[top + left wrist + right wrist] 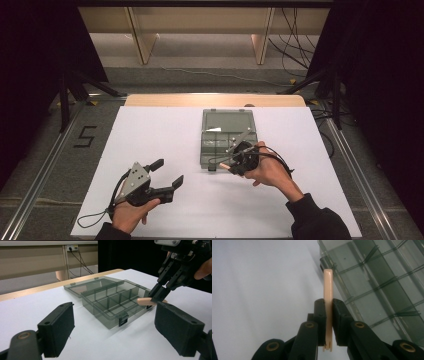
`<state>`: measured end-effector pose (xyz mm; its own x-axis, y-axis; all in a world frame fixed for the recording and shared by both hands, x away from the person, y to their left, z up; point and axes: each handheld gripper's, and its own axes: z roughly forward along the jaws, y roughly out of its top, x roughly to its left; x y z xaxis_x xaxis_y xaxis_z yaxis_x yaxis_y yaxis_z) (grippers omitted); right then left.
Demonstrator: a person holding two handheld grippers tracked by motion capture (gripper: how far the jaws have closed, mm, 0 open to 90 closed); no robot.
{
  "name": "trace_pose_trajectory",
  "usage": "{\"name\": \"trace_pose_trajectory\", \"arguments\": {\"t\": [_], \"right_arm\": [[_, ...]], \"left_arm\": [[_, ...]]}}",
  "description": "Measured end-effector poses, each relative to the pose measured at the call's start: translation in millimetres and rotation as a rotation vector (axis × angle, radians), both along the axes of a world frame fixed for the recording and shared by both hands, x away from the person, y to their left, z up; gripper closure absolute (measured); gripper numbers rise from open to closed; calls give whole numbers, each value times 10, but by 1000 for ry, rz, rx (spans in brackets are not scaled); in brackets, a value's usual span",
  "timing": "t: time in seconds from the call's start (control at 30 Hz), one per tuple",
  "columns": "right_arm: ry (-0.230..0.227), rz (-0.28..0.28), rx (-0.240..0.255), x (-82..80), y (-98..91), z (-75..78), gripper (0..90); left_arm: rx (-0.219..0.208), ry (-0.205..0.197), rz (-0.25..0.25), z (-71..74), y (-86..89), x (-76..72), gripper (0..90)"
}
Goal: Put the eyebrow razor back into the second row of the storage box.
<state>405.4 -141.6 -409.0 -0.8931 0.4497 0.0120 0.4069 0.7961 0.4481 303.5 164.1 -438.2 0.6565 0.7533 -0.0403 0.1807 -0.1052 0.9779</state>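
A smoky transparent compartment box [225,145] [110,298] [382,290] lies open on the white table sheet, its lid flat behind it. My right gripper [226,164] [156,296] [328,305] is shut on a thin beige plastic piece [328,287] [146,301] [223,163], which sticks out past the jaws. It hangs just off the box's front corner, by the black latch [123,320]. My left gripper [167,173] [115,332] is open and holds nothing, low at the front left of the table.
The white sheet [150,145] covers the table, with a wooden strip [215,100] at its far edge. Dark stands and cables sit on the floor at both sides. A "5" mark [85,136] lies on the floor to the left.
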Motion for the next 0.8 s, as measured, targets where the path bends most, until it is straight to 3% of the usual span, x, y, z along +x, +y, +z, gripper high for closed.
{"name": "trace_pose_trajectory", "arguments": {"t": [0.2,0.27,0.5,0.8], "right_arm": [[-23,1,10,41,-31,73,828],[-23,-8,15,56,-44,102,828],[-57,-10,14,121,-91,192,828],[-62,-29,19,172,-132,194,828]], "left_arm": [[-15,-4,-7,-3,-8,1,160],[2,-5,-2,3,2,1,160],[2,-6,-2,2,-1,1,160],[4,-7,-3,2,1,4,160]]}}
